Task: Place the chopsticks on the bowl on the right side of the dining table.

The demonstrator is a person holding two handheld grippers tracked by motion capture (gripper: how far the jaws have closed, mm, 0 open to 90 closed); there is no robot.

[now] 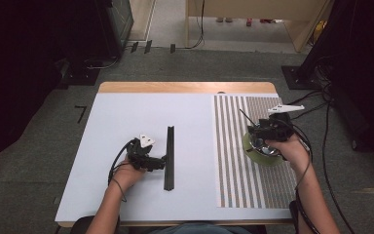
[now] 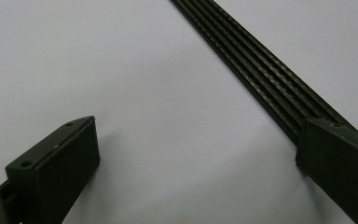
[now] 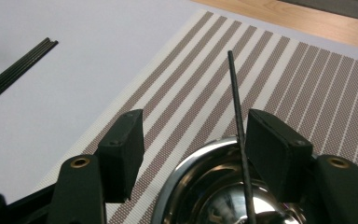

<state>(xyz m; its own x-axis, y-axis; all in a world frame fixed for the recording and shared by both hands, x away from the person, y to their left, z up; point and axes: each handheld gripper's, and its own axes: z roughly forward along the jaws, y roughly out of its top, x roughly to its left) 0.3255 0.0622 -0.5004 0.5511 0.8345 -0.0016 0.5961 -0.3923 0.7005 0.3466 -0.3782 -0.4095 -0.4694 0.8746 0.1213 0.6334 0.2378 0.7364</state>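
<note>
- One black rod [image 3: 237, 100] stands in the steel cup [image 1: 263, 146] on the striped mat [image 1: 233, 161] near the table's right edge.
- Right gripper [image 3: 193, 133] wide, rod leaning against its jaw.
- Left gripper [image 2: 196, 154] wide beside the remaining rod bundle [image 1: 169, 156] at mid-table.

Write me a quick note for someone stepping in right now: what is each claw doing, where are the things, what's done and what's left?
Left claw: open, one jaw against the bundle of long black rods lying on the white table; nothing gripped.
Right claw: open above the shiny metal bowl with green outside on the striped mat. A thin black rod leans in the bowl, beside one jaw, apparently not pinched.
Done: seemingly one rod in the bowl.
Left: probably the remaining rods.
</note>
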